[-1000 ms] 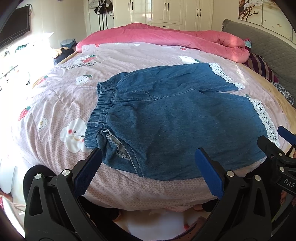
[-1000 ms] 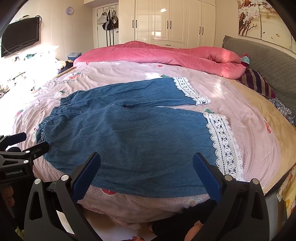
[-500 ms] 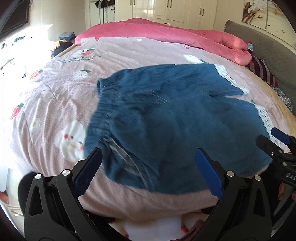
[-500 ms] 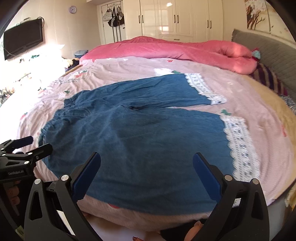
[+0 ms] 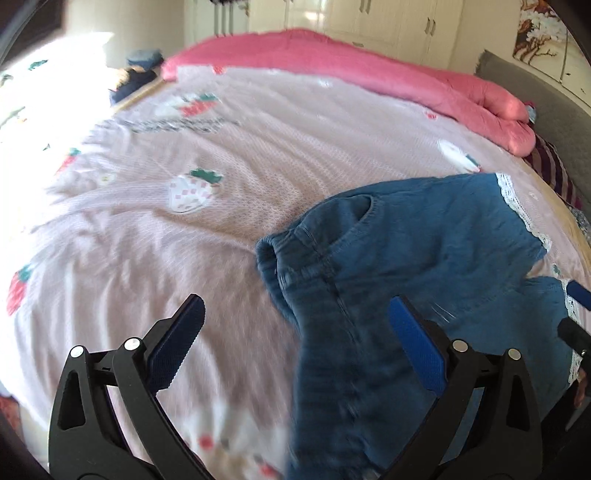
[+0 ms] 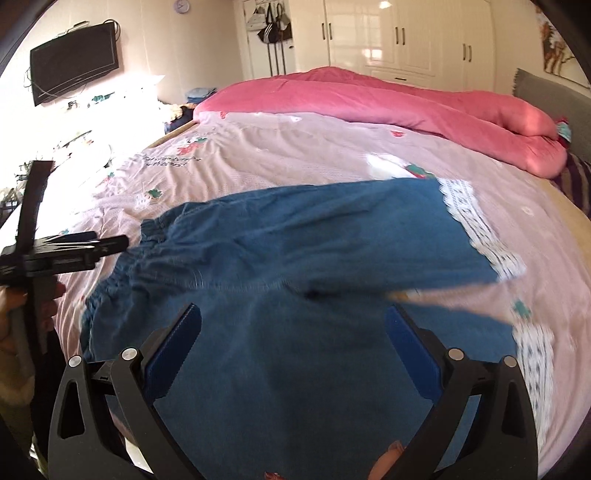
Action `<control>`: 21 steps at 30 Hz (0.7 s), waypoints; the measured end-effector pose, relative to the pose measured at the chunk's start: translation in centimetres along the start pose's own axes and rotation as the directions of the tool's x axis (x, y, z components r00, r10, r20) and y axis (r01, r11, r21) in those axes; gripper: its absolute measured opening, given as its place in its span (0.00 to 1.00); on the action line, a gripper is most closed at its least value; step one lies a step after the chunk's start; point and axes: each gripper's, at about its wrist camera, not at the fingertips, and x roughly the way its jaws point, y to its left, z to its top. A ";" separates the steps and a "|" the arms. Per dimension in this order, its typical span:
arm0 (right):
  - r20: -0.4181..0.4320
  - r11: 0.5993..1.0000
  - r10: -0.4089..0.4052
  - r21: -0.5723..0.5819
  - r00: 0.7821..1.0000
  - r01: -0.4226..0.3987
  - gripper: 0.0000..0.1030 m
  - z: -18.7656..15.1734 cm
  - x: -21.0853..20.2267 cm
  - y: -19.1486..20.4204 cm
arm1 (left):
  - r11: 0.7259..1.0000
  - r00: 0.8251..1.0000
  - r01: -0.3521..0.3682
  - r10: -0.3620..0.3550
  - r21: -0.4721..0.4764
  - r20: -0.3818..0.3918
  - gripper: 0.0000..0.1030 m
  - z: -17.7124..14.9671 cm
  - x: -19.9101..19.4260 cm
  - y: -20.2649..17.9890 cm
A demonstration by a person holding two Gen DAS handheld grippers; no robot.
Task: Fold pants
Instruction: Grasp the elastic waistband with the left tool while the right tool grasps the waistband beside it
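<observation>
Your blue denim pants (image 6: pixel 295 258), lace-trimmed at the cuffs, sprawl rumpled across the pink bedspread (image 5: pixel 184 240); your left gripper (image 5: pixel 295 332) and right gripper (image 6: pixel 293 336) gape empty.

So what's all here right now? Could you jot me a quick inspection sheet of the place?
Surface: bed under a pink strawberry-print sheet.
Job's things: pants, blue denim with lace hems, spread out unfolded.
Clutter: pink duvet bunched along the far side; striped pillow.
Grippers: left gripper open, over the waistband; right gripper open, over a leg; neither grips cloth.
Cables: a few hang by the TV.
Surroundings: white wardrobe, wall clock, grey headboard.
</observation>
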 end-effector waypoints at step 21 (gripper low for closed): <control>-0.158 0.956 0.084 -0.266 0.984 -0.124 0.96 10.4 12.4 2.4 | 0.980 0.985 0.172 -0.169 0.098 -0.036 0.11 3.6 5.6 1.7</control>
